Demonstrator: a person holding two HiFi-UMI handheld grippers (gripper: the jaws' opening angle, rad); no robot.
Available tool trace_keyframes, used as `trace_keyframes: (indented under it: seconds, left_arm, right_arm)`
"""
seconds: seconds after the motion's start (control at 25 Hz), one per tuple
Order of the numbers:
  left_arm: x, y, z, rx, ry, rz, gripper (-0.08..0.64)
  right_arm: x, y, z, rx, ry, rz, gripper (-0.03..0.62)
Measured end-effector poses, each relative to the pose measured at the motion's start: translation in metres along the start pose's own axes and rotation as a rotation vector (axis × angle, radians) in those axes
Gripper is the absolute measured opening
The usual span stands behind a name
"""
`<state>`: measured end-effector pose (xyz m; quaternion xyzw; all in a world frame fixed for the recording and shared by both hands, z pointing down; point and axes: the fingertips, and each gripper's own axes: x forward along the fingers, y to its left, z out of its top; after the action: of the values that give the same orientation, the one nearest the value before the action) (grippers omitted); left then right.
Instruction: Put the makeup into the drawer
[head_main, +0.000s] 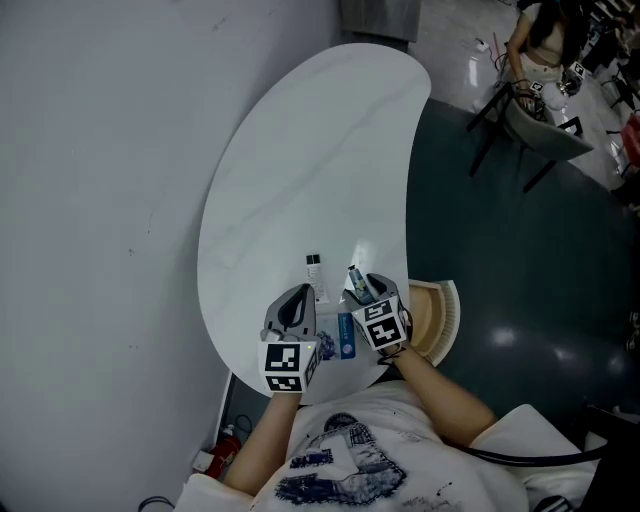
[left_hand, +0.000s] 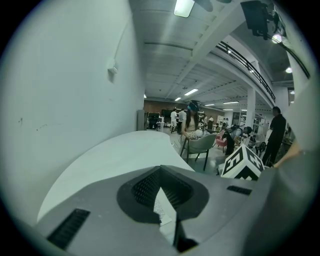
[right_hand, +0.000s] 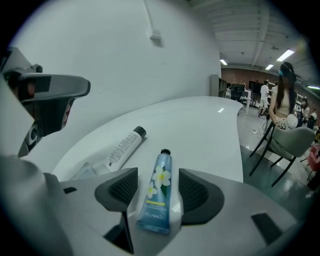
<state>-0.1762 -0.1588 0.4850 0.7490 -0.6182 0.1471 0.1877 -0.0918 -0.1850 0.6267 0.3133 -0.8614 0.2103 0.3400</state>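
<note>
Lying flat on the white table (head_main: 300, 150), the blue flower-printed tube (right_hand: 161, 172) sat between the jaws of the right gripper (right_hand: 158, 192), cap pointing away; the jaws stood apart, with a gap on either side of the tube, so nothing was clamped. A white tube with a black cap (right_hand: 121, 147) lay just beside it, to its left. The left gripper (left_hand: 161, 175) hovered alongside with its jaws clenched together and holding nothing. What looked like the open drawer (head_main: 432, 310) showed at the table's edge near the right gripper
</note>
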Motion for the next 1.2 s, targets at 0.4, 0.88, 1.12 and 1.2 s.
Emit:
trace_keyframes:
  seconds: [0.4,0.88,1.12,1.2]
  left_arm:
    - [-0.001,-0.004,0.001,0.008,0.001,-0.022,0.046]
    - [-0.009,-0.005,0.008,0.029,-0.002,-0.111,0.046]
    - [-0.017,-0.001,0.007,0.044,0.009,-0.169,0.046]
    - [-0.019,0.002,0.005,0.051,0.015,-0.185,0.046]
  right_arm:
    - [-0.001,-0.001,-0.005,-0.045,0.012,-0.066,0.218]
    - [-0.002,0.005,-0.006,0.014,0.005,-0.147,0.165]
    - [-0.003,0.006,-0.006,0.042,0.003,-0.200,0.152]
    - [-0.003,0.007,-0.005,0.049,0.009,-0.208,0.149]
